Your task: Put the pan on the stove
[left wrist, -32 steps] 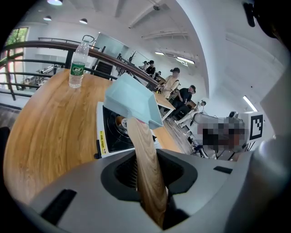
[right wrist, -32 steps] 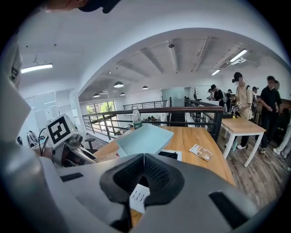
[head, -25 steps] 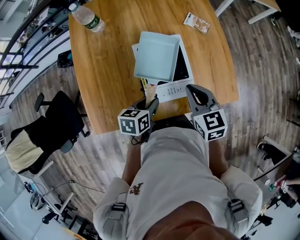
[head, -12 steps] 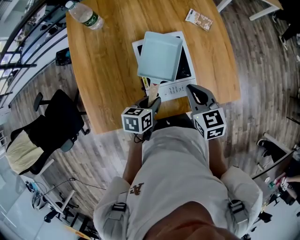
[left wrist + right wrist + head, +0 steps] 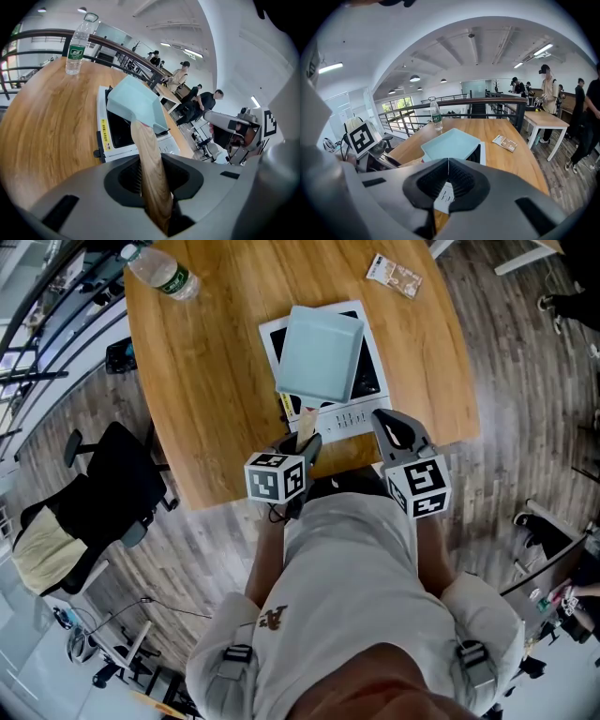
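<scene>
A pale blue square pan (image 5: 319,354) with a wooden handle (image 5: 302,430) sits tilted over the white stove (image 5: 349,414) and covers most of its black glass top. Whether it rests on the glass I cannot tell. My left gripper (image 5: 304,443) is shut on the handle (image 5: 151,168) close to the near table edge. The left gripper view looks up the handle at the pan (image 5: 136,101) and the stove (image 5: 112,138). My right gripper (image 5: 382,418) hovers at the stove's near right corner, shut with nothing in it. The right gripper view has its jaws (image 5: 448,174) closed in front of the pan (image 5: 450,142).
The wooden table (image 5: 202,399) carries a plastic water bottle (image 5: 155,273) at the far left and a small printed packet (image 5: 394,276) at the far right. A black office chair (image 5: 103,493) stands left of the table. People stand by other desks (image 5: 548,119) behind.
Both grippers have sunk slightly, and the pan has come down with the left one over the stove. Neither grip has changed.
</scene>
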A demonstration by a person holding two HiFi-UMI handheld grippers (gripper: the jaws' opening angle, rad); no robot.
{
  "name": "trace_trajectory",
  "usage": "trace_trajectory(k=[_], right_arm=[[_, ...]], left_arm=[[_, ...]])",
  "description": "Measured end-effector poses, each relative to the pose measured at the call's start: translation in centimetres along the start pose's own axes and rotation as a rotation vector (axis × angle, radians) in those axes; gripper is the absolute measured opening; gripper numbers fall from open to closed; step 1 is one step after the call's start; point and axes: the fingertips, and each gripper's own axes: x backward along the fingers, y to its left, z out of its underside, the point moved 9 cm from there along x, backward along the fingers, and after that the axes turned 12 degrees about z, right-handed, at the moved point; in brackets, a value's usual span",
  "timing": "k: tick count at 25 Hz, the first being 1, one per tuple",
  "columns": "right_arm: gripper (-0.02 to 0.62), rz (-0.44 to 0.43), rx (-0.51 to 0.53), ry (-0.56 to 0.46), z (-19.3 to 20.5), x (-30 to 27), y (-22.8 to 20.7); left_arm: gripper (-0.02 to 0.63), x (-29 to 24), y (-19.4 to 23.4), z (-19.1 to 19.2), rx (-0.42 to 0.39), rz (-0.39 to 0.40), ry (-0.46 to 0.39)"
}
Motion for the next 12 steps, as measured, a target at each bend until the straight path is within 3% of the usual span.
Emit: trace_trajectory(k=[12], right_arm=[[0.021, 0.006, -0.002, 0.015, 0.03, -0.32, -0.09]], left_arm=[[0.114, -0.77, 0.16, -0.16, 0.004, 0.023, 0.016]])
